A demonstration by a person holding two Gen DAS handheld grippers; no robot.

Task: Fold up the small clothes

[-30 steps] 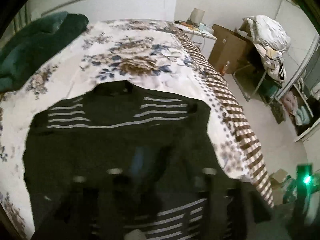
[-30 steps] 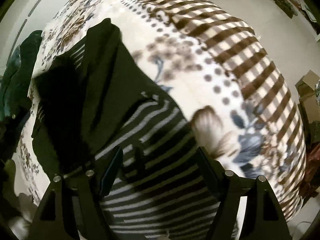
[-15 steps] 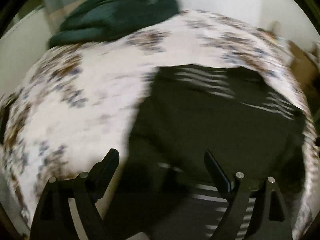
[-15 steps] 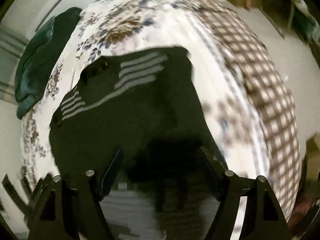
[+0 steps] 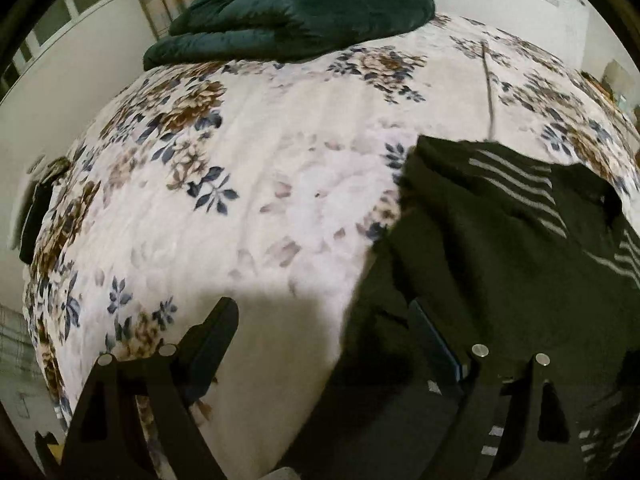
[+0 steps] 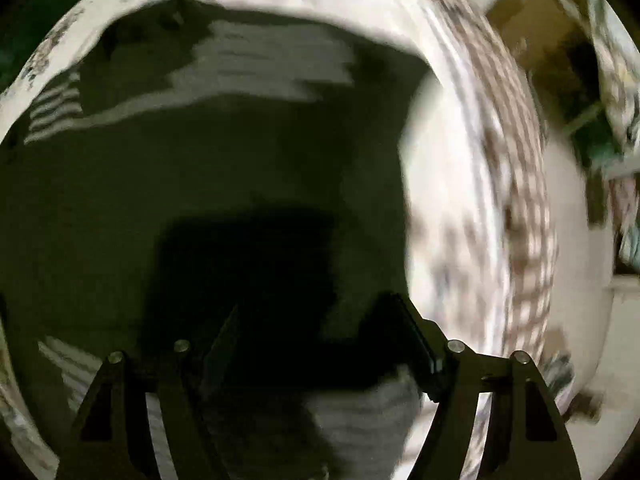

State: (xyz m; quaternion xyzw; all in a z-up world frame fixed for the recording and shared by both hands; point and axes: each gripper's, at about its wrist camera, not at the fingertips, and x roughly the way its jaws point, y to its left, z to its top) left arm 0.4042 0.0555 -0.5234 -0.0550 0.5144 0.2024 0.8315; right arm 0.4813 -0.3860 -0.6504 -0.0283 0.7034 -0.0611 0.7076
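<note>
Garment: a dark top with pale stripes point(image 5: 520, 248) lies spread flat on the bed, filling the right half of the left wrist frame; in the right wrist view it covers the centre and left of the frame point(image 6: 200, 180), blurred.
Stripes: one band shows at the upper right of the left wrist frame, another at the lower right corner; in the right wrist view they sit at the upper left and along the bottom.
Bed cover: a white quilt printed with brown and blue flowers point(image 5: 240, 200) takes up the left and centre of the left wrist frame.
Left gripper point(image 5: 320, 328): at the bottom of its frame, over the garment's left edge, one finger above the quilt and the other above the dark cloth. Jaws spread wide, having just been opening, and nothing is pinched between them.
Right gripper point(image 6: 316, 328): at the bottom of its frame, over the dark cloth near its right edge. Jaws spread; no cloth is seen clamped, though shadow and blur hide detail.
Dark green blanket point(image 5: 296, 8): bunched at the top of the left wrist frame, on the far end of the bed, well apart from the garment.
</note>
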